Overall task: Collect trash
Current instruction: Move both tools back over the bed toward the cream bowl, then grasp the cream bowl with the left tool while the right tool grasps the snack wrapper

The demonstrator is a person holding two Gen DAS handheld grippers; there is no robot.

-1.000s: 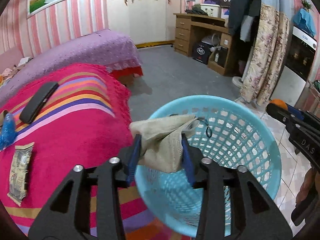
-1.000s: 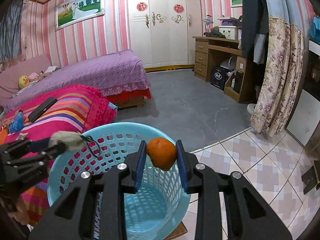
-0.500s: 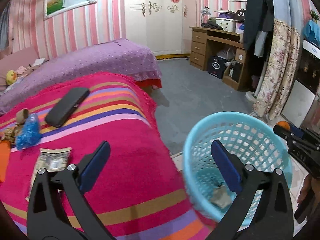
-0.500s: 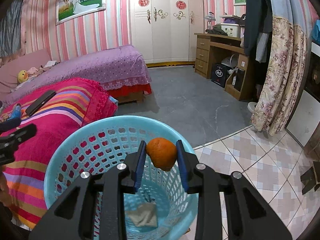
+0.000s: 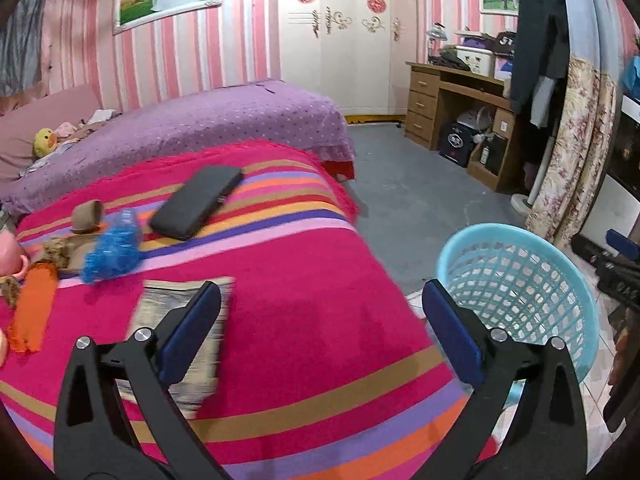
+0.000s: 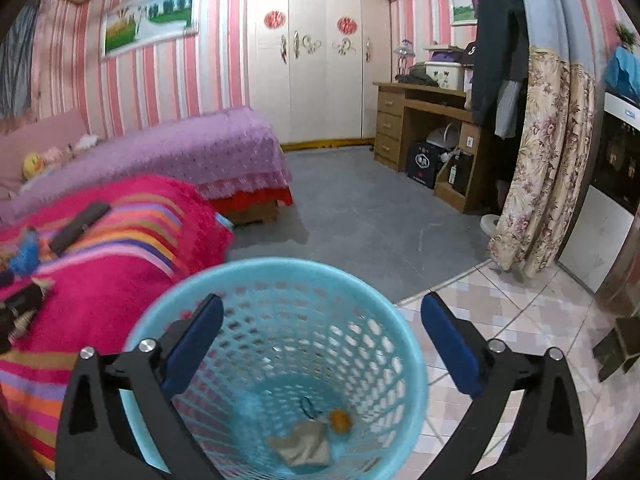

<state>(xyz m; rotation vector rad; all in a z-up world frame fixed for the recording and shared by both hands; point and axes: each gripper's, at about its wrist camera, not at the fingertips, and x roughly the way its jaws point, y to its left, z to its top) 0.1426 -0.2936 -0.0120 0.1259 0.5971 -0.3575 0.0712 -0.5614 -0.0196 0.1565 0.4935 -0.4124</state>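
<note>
Blue mesh basket holds an orange and crumpled rag under the just-released, empty right claw, while the spread-wide left claw hangs over bed wrappers at 9 o'clock.

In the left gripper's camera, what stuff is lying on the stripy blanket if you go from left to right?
Orange wrapper → blue crinkly bag → flat foil packet → black case.
</note>
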